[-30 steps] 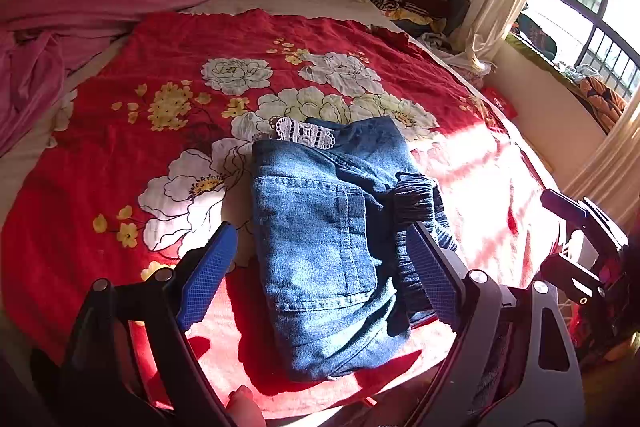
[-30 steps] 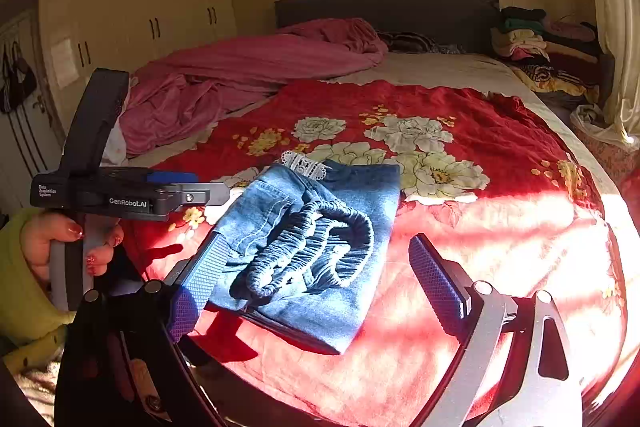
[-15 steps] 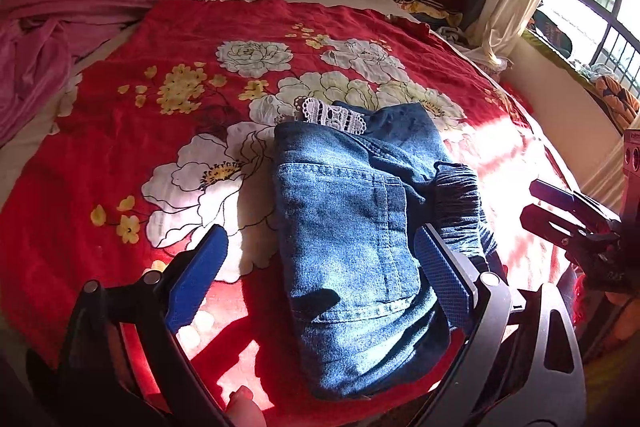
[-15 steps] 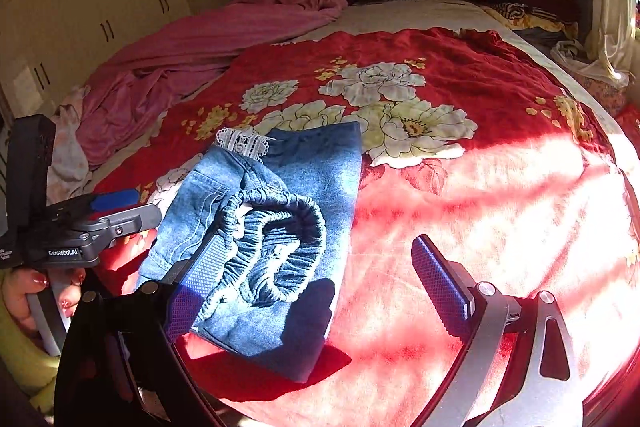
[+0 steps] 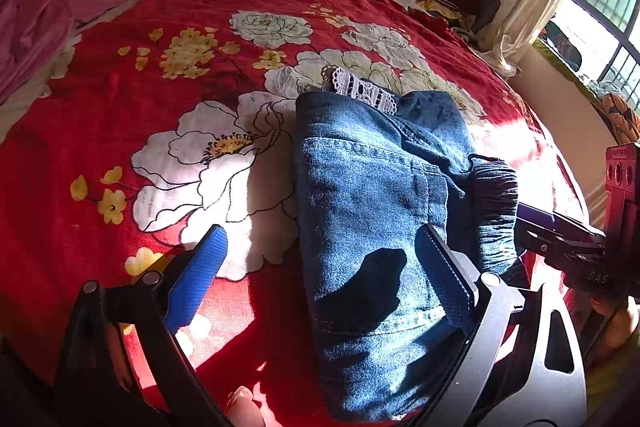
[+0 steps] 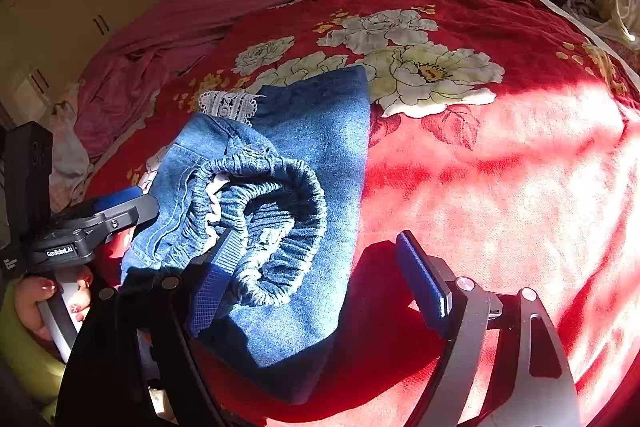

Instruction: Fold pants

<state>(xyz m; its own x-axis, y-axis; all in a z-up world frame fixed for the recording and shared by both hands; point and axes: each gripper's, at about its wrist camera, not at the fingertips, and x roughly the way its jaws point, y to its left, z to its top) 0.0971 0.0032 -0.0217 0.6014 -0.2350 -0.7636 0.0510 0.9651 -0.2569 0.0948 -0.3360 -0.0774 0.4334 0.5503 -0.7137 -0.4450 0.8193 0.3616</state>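
pants [image 5: 372, 203] lie folded on red blanket [image 5: 120, 131], both grippers open.

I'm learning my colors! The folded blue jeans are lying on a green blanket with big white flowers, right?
Almost. The folded blue jeans are lying on a red blanket, not a green one. It does have big white flowers. The left wrist view shows this clearly, and the right wrist view agrees.
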